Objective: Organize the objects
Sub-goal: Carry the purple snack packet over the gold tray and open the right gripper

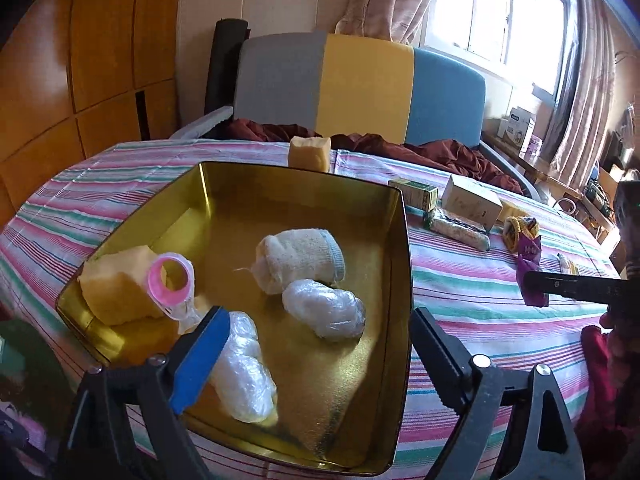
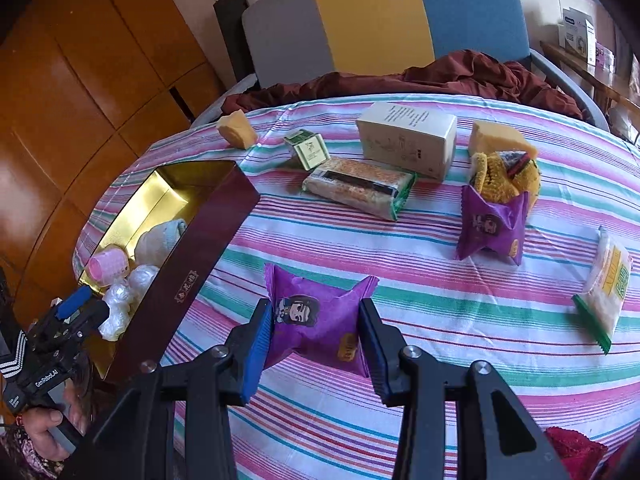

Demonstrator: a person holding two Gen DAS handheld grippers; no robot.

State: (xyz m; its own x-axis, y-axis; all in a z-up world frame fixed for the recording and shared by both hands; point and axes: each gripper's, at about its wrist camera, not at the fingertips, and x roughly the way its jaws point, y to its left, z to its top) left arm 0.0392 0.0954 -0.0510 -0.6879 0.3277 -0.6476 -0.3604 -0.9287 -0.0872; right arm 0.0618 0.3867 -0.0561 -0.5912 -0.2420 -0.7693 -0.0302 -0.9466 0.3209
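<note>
A gold-lined tin box (image 1: 400, 248) holds a rolled white sock (image 1: 300, 258), two clear plastic bundles (image 1: 324, 312), a yellow sponge (image 1: 116, 288) and a pink roller (image 1: 170, 280). My left gripper (image 1: 320, 344) is open above the box, its left finger beside one plastic bundle (image 1: 244, 372). My right gripper (image 2: 316, 340) has its pads against both sides of a purple snack packet (image 2: 316, 320) on the striped tablecloth. The box also shows in the right wrist view (image 2: 200, 260), with the left gripper (image 2: 72, 312) at its near end.
On the cloth lie a second purple packet (image 2: 490, 226) with a yellow knit item (image 2: 504, 176), a white carton (image 2: 406, 140), a small green box (image 2: 308, 148), a cracker pack (image 2: 356, 188), a green-edged packet (image 2: 604, 292), and sponge pieces (image 2: 236, 128). A tricolour chair (image 2: 380, 12) stands behind.
</note>
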